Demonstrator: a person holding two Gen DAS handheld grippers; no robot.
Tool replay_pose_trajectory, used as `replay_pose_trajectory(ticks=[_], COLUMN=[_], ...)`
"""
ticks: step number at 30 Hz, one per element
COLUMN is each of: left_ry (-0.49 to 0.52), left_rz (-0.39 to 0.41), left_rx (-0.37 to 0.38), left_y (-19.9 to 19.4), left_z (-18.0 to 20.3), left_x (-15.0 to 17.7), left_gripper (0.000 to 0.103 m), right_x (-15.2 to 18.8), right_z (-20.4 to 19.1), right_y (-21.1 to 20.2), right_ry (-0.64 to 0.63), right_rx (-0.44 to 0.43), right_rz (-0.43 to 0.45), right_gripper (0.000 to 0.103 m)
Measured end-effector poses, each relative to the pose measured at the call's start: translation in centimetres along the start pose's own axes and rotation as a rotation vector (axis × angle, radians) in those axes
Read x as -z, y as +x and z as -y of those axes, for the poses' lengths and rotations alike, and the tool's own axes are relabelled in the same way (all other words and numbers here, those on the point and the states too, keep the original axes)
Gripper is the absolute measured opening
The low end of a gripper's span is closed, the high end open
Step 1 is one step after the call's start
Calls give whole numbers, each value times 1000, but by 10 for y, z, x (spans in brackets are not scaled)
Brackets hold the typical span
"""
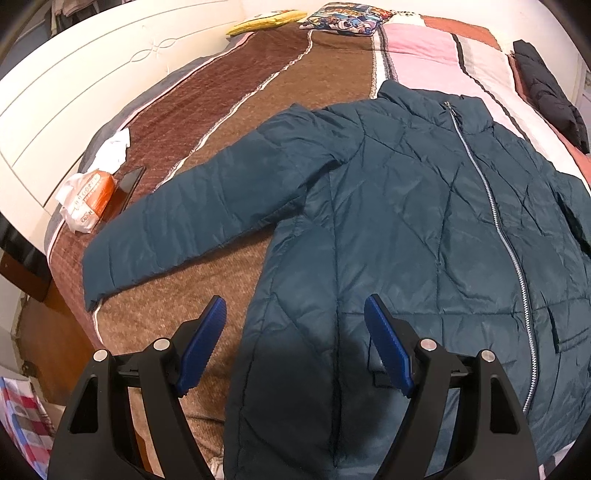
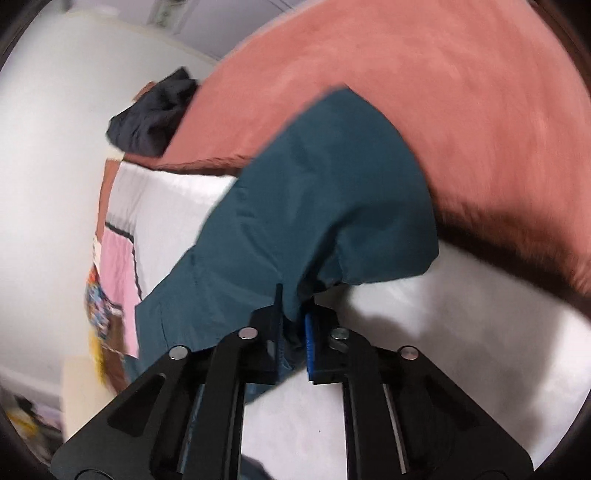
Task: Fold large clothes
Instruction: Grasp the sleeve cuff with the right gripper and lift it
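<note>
A dark teal quilted jacket point(image 1: 399, 221) lies face up on the bed, zipped, collar toward the far side. Its one sleeve point(image 1: 192, 218) stretches out flat to the left. My left gripper point(image 1: 295, 314) is open and empty, hovering above the jacket's lower left edge. My right gripper point(image 2: 293, 314) is shut on the other teal sleeve point(image 2: 317, 192), pinching the fabric near the cuff and lifting it off the bed. The right wrist view is blurred.
The bed has a brown, pink and white patchwork blanket point(image 1: 295, 62). A black garment point(image 1: 550, 96) lies at the far right edge. An orange packet point(image 1: 92, 199), a phone point(image 1: 129, 182) and white tissue point(image 1: 114, 147) sit at the left edge. Cushions point(image 1: 343, 18) lie at the far end.
</note>
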State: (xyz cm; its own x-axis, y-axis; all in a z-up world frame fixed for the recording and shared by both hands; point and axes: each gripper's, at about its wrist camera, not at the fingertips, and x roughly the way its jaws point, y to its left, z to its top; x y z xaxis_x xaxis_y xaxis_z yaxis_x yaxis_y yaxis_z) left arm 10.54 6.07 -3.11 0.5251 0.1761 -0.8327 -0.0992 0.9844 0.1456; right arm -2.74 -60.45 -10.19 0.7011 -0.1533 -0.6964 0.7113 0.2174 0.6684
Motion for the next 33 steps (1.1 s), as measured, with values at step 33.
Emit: replay_pose_trajectory(ticks=[33], left_ry=[132], left_rz=[99], left_rx=[228], left_y=[-37], left_z=[56], left_x=[-1], left_gripper=[76], right_x=[140], right_z=[-307], right_y=[-16], right_ry=[-591], right_rx=[-607], right_rz=[-186], right_gripper=[7])
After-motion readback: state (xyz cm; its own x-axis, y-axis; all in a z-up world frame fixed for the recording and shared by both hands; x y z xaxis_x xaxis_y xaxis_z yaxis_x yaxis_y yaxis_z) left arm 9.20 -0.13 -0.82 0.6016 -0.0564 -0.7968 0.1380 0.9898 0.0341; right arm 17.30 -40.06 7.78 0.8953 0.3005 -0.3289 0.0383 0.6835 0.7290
